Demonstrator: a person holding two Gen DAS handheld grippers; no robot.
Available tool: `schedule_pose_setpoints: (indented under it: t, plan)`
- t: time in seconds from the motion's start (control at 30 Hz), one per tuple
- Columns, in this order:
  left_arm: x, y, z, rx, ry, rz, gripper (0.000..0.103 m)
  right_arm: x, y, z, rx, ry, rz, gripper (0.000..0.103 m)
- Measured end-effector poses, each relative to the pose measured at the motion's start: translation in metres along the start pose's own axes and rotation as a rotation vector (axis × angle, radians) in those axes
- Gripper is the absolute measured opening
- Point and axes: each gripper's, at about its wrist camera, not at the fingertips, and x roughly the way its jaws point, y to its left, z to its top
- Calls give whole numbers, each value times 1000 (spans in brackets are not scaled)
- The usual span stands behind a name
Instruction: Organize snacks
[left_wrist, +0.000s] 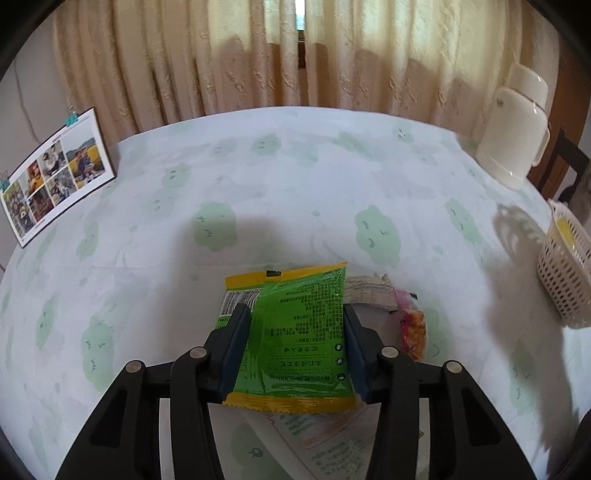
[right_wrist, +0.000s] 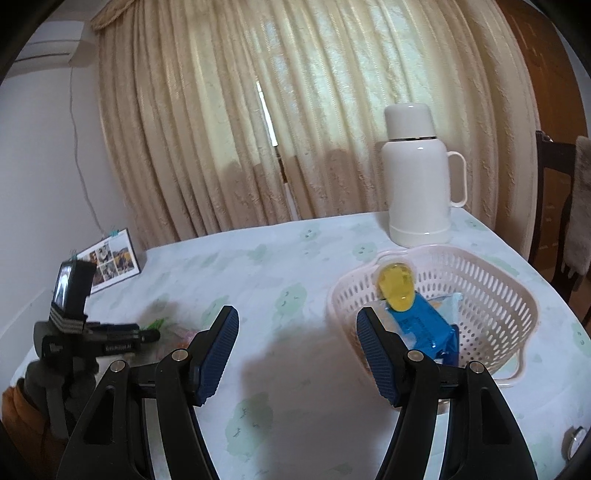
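The left tongs (left_wrist: 295, 332) clamp a green-and-yellow snack packet (left_wrist: 295, 332) by its two sides, holding it printed side up just above the counter (left_wrist: 258, 184), which is draped in a white cloth patterned with pale green clouds. Under and just beside the packet lie more wrappers: a pale striped one (left_wrist: 369, 293) and a red-orange one (left_wrist: 413, 328). The right tongs (right_wrist: 297, 349) stand wide apart with nothing between them, near a pink perforated basket (right_wrist: 491, 295) that holds a blue packet (right_wrist: 424, 325) and a yellow jelly cup (right_wrist: 397, 286). A cream thermos (right_wrist: 419, 177) stands behind the basket; a photo card (left_wrist: 55, 173) leans at the counter's far left.
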Motion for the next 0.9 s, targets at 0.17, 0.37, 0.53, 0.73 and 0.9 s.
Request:
schedule_pose_setpoints:
  t: [0.17, 0.37, 0.53, 0.73, 0.9]
  plan:
    - [-14, 7, 3, -34, -40, -10, 45, 4, 13, -6, -57, 27, 24, 67]
    - [-32, 12, 6, -63, -84, -31, 45, 22, 32, -19, -111, 113, 57, 67]
    - [-43, 12, 5, -64, -117, -24, 45, 36, 43, -30, -92, 193, 128, 67]
    - [-50, 17, 4, -79, -139, -4, 45, 58, 58, -38, -58, 296, 162, 67]
    - [-56, 19, 5, -93, -149, -2, 45, 72, 80, -34, -69, 343, 182, 67]
